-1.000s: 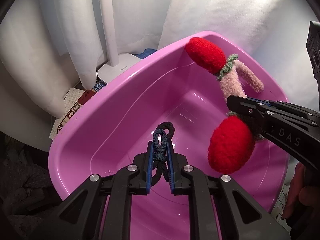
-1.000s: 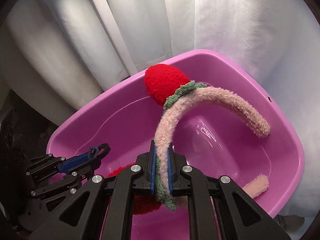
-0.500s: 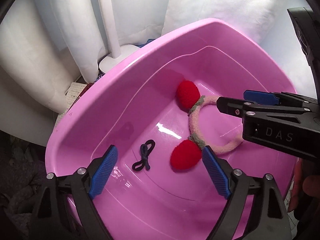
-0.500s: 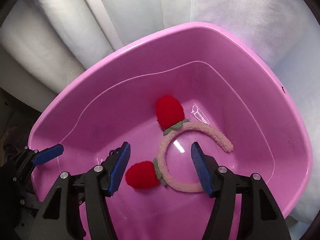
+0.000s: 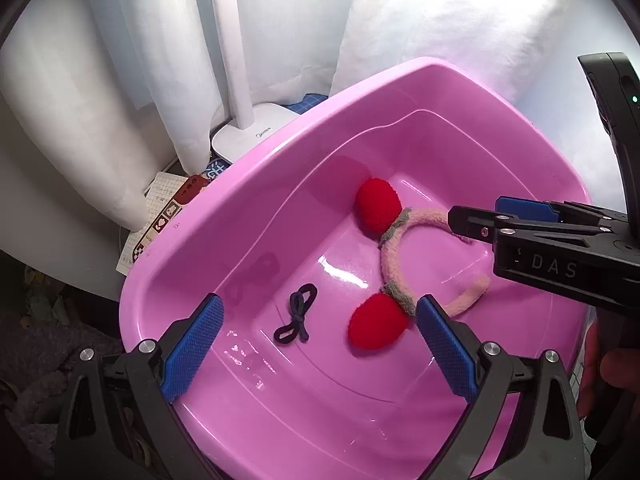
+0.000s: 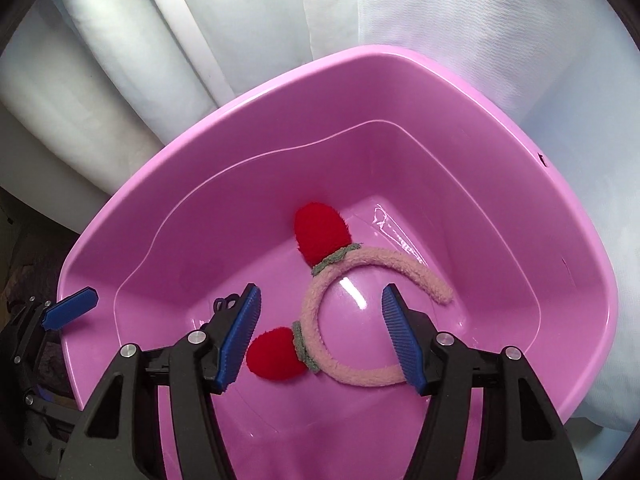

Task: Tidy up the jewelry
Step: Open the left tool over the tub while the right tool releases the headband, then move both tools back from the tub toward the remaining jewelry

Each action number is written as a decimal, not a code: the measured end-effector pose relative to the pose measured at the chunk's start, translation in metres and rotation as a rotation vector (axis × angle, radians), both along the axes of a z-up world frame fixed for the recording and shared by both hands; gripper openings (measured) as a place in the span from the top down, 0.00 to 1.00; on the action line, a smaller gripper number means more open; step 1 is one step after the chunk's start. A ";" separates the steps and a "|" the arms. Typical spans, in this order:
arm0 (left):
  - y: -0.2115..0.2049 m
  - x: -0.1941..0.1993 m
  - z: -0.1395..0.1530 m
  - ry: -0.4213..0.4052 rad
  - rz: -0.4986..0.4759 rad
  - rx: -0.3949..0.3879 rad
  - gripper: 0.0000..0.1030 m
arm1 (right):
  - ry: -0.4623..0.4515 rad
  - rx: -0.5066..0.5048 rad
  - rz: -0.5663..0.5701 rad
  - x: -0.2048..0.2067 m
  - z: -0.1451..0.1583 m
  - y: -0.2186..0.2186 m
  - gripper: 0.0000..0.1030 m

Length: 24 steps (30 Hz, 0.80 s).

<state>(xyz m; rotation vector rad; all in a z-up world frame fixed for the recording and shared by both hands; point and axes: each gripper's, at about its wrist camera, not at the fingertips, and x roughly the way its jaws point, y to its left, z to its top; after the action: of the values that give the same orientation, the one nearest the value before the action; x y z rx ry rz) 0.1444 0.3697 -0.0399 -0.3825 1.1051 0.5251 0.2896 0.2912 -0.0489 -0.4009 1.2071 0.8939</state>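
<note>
- My left hand-held gripper (image 5: 318, 350) hangs over the near side of the basin with its jaws spread wide and nothing between the pads; I judge this the release pose, since the hair tie (image 5: 297, 317) lies free on the floor of the basin beneath it
- My right hand-held gripper (image 6: 320, 336) is also let go, jaws parted about halfway, grasping nothing; the headband (image 6: 340, 320) lies flat below it, framed by the blue pads but touching neither
- Both grippers point steeply down into the tub, which suits dropping soft things straight in rather than tossing them
- The hair tie, a dark knotted loop, sits left of the headband, near it but apart; the headband is a pink fuzzy arc with two red plush bobbles (image 5: 378, 210) on green collars, resting on its side mid-floor
- Both task things are thus inside the pink basin (image 5: 248, 200), so I reckon this pair is sorted and my next reach would be for whatever remains outside, none of which shows here
- The basin floor is glossy and throws back bright glints, so things may slide on it
- Left of the tub I see a lamp base (image 5: 252, 132) with its white pole, and patterned paper cards (image 5: 160, 216) lying flat
- Farthest off, white curtain folds (image 6: 440, 20) close the room in; I cannot tell what the basin stands on
</note>
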 end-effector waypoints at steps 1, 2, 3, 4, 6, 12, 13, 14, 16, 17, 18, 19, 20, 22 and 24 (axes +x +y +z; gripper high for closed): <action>-0.001 -0.001 0.002 -0.003 -0.001 0.005 0.08 | -0.002 0.002 -0.003 -0.002 0.000 -0.001 0.41; -0.001 -0.002 0.004 -0.006 -0.001 0.010 0.08 | -0.002 0.006 -0.007 -0.002 0.002 -0.002 0.41; 0.000 -0.004 0.005 -0.010 -0.001 0.012 0.08 | -0.004 0.014 -0.011 -0.004 0.004 -0.005 0.41; 0.000 -0.005 0.007 -0.015 -0.002 0.015 0.08 | -0.006 0.021 -0.018 -0.004 0.007 -0.007 0.41; 0.000 -0.008 0.012 -0.025 -0.005 0.025 0.08 | -0.011 0.038 -0.033 -0.007 0.013 -0.012 0.41; 0.003 -0.024 0.026 -0.065 -0.004 0.065 0.08 | -0.037 0.135 -0.104 -0.020 0.040 -0.038 0.36; 0.004 -0.027 0.029 -0.071 -0.003 0.074 0.08 | -0.044 0.150 -0.118 -0.023 0.044 -0.043 0.36; 0.005 -0.029 0.031 -0.076 -0.004 0.080 0.08 | -0.051 0.161 -0.131 -0.026 0.047 -0.047 0.35; 0.006 -0.034 0.036 -0.087 -0.006 0.089 0.08 | -0.066 0.181 -0.154 -0.032 0.053 -0.057 0.35; 0.007 -0.036 0.038 -0.094 -0.009 0.091 0.08 | -0.075 0.188 -0.166 -0.036 0.056 -0.062 0.34; 0.007 -0.038 0.040 -0.100 -0.010 0.092 0.07 | -0.084 0.198 -0.180 -0.040 0.059 -0.067 0.32; 0.006 -0.041 0.042 -0.106 -0.013 0.093 0.07 | -0.094 0.208 -0.194 -0.044 0.062 -0.073 0.32; 0.005 -0.043 0.044 -0.113 -0.021 0.096 0.07 | -0.107 0.218 -0.211 -0.048 0.065 -0.079 0.31; 0.000 -0.046 0.049 -0.127 -0.037 0.116 0.07 | -0.138 0.241 -0.246 -0.057 0.072 -0.093 0.31; -0.007 -0.051 0.055 -0.143 -0.055 0.145 0.07 | -0.166 0.275 -0.279 -0.068 0.082 -0.109 0.30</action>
<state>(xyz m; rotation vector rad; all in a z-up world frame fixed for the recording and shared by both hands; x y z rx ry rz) 0.0937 0.3630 0.0151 -0.2578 0.9312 0.5177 0.2218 0.1825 0.0327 -0.0796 0.9435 0.7553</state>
